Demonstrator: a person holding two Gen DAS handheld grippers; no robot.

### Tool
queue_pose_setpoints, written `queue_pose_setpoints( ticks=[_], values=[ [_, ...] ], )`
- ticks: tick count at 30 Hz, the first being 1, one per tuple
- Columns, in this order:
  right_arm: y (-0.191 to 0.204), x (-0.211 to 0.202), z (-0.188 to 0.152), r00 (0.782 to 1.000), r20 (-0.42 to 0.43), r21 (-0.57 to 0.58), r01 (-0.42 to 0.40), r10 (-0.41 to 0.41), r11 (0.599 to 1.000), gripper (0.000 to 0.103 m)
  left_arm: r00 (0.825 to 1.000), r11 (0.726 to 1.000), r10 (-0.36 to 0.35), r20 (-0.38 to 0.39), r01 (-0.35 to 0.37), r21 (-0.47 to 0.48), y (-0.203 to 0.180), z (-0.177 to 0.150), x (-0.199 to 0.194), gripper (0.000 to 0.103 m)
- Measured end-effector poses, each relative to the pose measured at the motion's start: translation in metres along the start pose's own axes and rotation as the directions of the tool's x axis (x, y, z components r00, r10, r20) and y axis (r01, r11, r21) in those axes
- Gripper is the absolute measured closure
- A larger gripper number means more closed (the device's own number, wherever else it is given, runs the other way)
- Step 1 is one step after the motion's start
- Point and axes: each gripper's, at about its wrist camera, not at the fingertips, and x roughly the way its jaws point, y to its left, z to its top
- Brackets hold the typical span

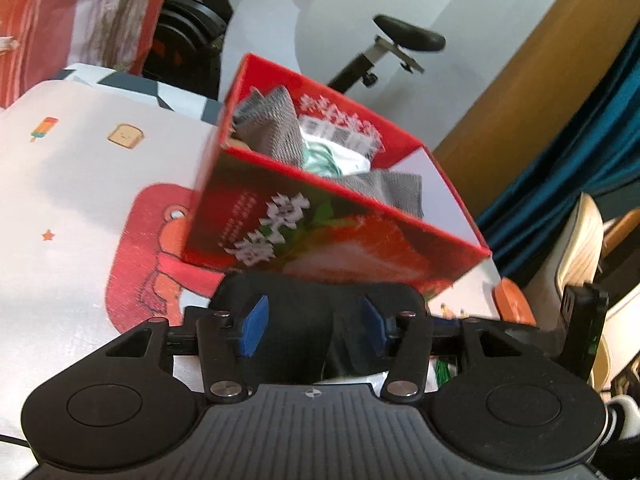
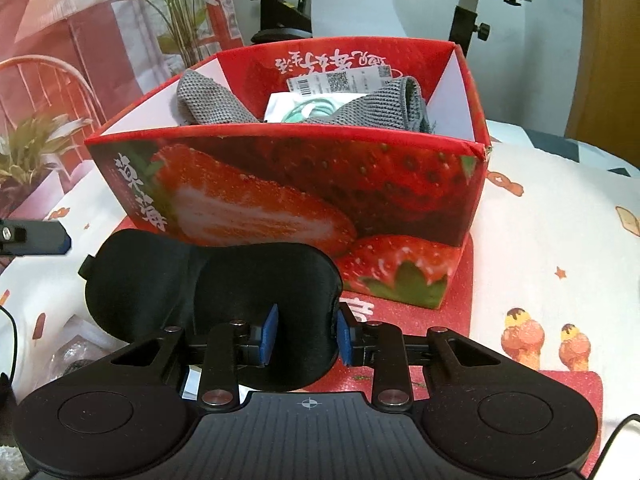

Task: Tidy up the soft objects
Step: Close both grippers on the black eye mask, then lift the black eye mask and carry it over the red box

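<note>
A black padded eye mask [image 2: 224,280] lies in front of a red strawberry-printed box [image 2: 288,184]. My right gripper [image 2: 306,336] is shut on the mask's right lobe, blue pads pressing its sides. My left gripper [image 1: 314,326] has the mask's other end [image 1: 300,320] between its blue pads, jaws wider apart; whether they pinch it is unclear. The box [image 1: 320,224] holds grey knitted cloths [image 2: 216,100] and a white packet with a teal cord [image 2: 308,110]; these also show in the left wrist view [image 1: 276,128].
The box stands on a white cartoon-printed cover [image 2: 552,216] with a red patch. An exercise bike [image 1: 396,48] and a wooden door [image 1: 532,80] stand behind. Potted plants [image 2: 36,148] are at the left. A clear plastic wrapper [image 2: 76,352] lies beside the mask.
</note>
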Motion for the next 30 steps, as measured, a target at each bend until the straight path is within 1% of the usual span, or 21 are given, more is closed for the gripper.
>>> queue_pose_setpoints(
  ticks=[3,7,10,11,14,17,18,20,22,24,27,30],
  values=[
    [-0.001,0.000,0.000,1.000,-0.003,0.003,0.001,-0.001,1.000,0.075,0.999,1.000,0.029,-0.028,-0.029,0.003,0.001,-0.003,0.010,0.048],
    [-0.004,0.003,0.000,1.000,-0.011,0.015,0.001,-0.001,1.000,0.075,0.998,0.997,0.061,-0.031,-0.062,-0.047,0.016,-0.001,0.012,0.048],
    [-0.006,0.004,-0.002,1.000,-0.017,0.029,0.000,0.000,1.000,0.075,0.991,0.988,0.134,-0.027,-0.136,-0.078,0.027,0.004,0.011,0.048],
    [-0.006,0.005,-0.002,1.000,-0.018,0.029,0.001,-0.001,1.000,0.075,0.989,0.985,0.149,-0.024,-0.150,-0.084,0.030,0.007,0.012,0.048],
    [-0.005,0.005,-0.003,1.000,-0.018,0.024,0.004,-0.004,1.000,0.075,0.992,0.988,0.129,-0.013,-0.129,-0.086,0.036,0.016,0.012,0.048],
    [-0.006,0.006,-0.004,1.000,-0.020,0.031,0.002,-0.001,1.000,0.075,0.994,0.993,0.098,-0.051,-0.101,-0.061,0.035,0.019,0.025,0.048],
    [-0.007,0.006,-0.004,1.000,-0.020,0.032,0.001,-0.001,0.999,0.075,0.993,0.993,0.100,-0.068,-0.103,-0.051,0.034,0.018,0.030,0.048],
    [-0.007,0.006,-0.004,1.000,-0.022,0.032,0.001,-0.001,0.999,0.075,0.986,0.991,0.128,-0.108,-0.132,-0.031,0.033,0.015,0.043,0.048],
    [-0.007,0.006,-0.005,1.000,-0.024,0.031,0.001,0.000,1.000,0.075,0.981,0.990,0.138,-0.136,-0.142,-0.023,0.033,0.010,0.048,0.048],
    [-0.007,0.007,-0.004,1.000,-0.026,0.033,-0.001,0.002,0.999,0.075,0.982,0.990,0.132,-0.135,-0.137,-0.027,0.032,0.008,0.047,0.048],
    [-0.005,0.004,-0.002,1.000,-0.017,0.024,-0.004,0.005,1.000,0.075,0.986,0.992,0.126,-0.107,-0.128,-0.009,0.025,0.011,0.037,0.050],
    [0.001,-0.003,0.002,1.000,0.006,0.011,-0.026,0.026,1.000,0.075,0.993,0.996,0.090,-0.069,-0.089,0.017,0.015,0.016,0.022,0.050]
  ],
)
